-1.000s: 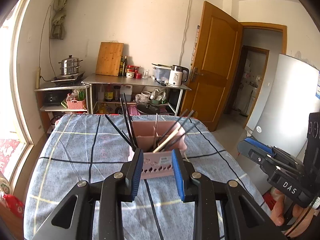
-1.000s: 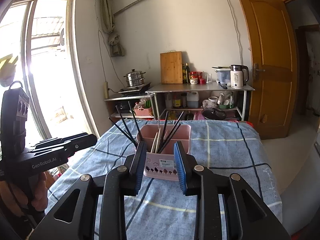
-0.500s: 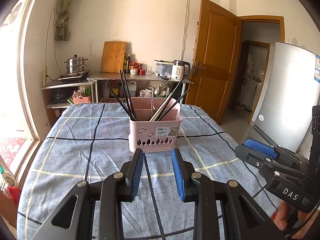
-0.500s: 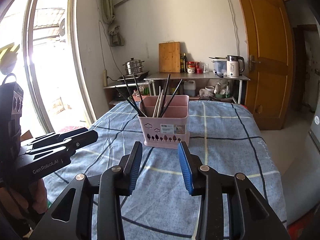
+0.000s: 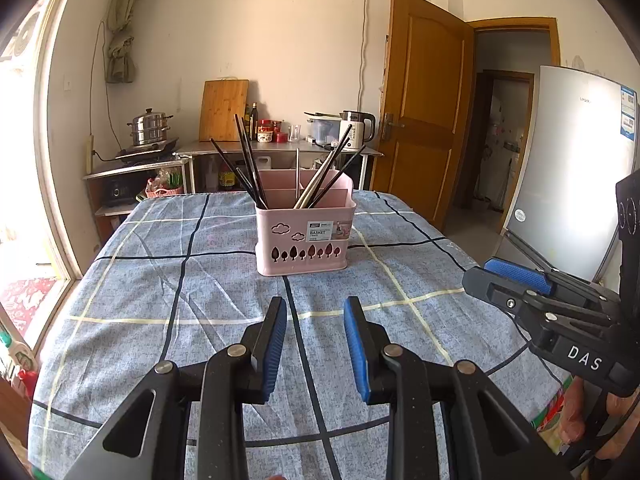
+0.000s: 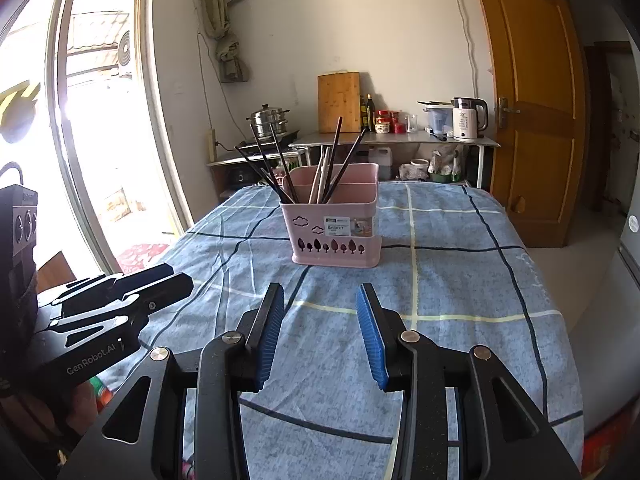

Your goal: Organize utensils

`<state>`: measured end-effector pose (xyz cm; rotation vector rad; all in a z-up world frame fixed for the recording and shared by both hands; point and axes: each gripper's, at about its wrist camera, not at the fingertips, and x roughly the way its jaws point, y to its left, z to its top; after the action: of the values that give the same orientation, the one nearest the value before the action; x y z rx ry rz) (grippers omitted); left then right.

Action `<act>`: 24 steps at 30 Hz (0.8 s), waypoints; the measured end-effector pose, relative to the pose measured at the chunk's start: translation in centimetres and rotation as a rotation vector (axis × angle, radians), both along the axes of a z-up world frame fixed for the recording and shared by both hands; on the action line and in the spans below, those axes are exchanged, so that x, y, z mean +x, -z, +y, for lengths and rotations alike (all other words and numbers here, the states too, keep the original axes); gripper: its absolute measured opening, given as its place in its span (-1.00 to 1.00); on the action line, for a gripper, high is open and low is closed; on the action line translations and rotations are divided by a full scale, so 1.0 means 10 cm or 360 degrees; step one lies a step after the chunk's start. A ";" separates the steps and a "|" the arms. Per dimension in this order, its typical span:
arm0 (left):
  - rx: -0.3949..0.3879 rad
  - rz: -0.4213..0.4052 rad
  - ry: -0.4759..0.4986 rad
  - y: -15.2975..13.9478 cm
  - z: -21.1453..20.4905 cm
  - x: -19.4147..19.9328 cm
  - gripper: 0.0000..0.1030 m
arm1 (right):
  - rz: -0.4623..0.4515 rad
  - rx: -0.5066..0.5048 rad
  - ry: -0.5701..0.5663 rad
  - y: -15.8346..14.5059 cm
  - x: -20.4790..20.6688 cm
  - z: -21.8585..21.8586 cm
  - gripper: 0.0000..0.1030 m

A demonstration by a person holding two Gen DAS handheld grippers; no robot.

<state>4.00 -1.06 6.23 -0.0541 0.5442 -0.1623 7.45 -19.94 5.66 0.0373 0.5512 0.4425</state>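
A pink utensil basket (image 5: 304,236) (image 6: 334,232) stands upright on the table's far half. Black chopsticks (image 5: 250,164) (image 6: 276,168) lean out of its left compartment. Pale wooden chopsticks (image 5: 310,194) and more black ones lean to the right. My left gripper (image 5: 316,308) hovers low over the cloth, well short of the basket, open with nothing between its blue pads. My right gripper (image 6: 320,296) is beside it, open wider and also empty. Each gripper shows at the edge of the other's view: the right gripper (image 5: 492,280) and the left gripper (image 6: 172,278).
The table wears a blue checked cloth (image 5: 160,300). Behind it a steel shelf (image 5: 280,150) carries a kettle (image 5: 358,126), jars and a cutting board (image 5: 224,110). A steamer pot (image 5: 150,128) sits at the left. A wooden door (image 5: 424,120) and a fridge (image 5: 580,168) are on the right.
Both grippers have dropped and drawn back from the basket, which now stands clear ahead of the fingertips. The right gripper's jaws have spread wider.
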 end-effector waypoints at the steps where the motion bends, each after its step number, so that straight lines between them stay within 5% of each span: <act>1: 0.0000 0.0001 -0.0003 0.00 0.01 0.00 -0.43 | 0.0002 -0.0001 0.0001 0.01 0.00 0.00 -0.24; 24: -0.0005 0.0003 -0.0035 0.03 0.04 0.01 -0.43 | 0.0006 -0.0009 0.0001 0.03 -0.07 0.03 -0.24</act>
<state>4.14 -0.69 5.91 -0.0634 0.5451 -0.1416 6.79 -19.65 5.37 0.0329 0.5561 0.4401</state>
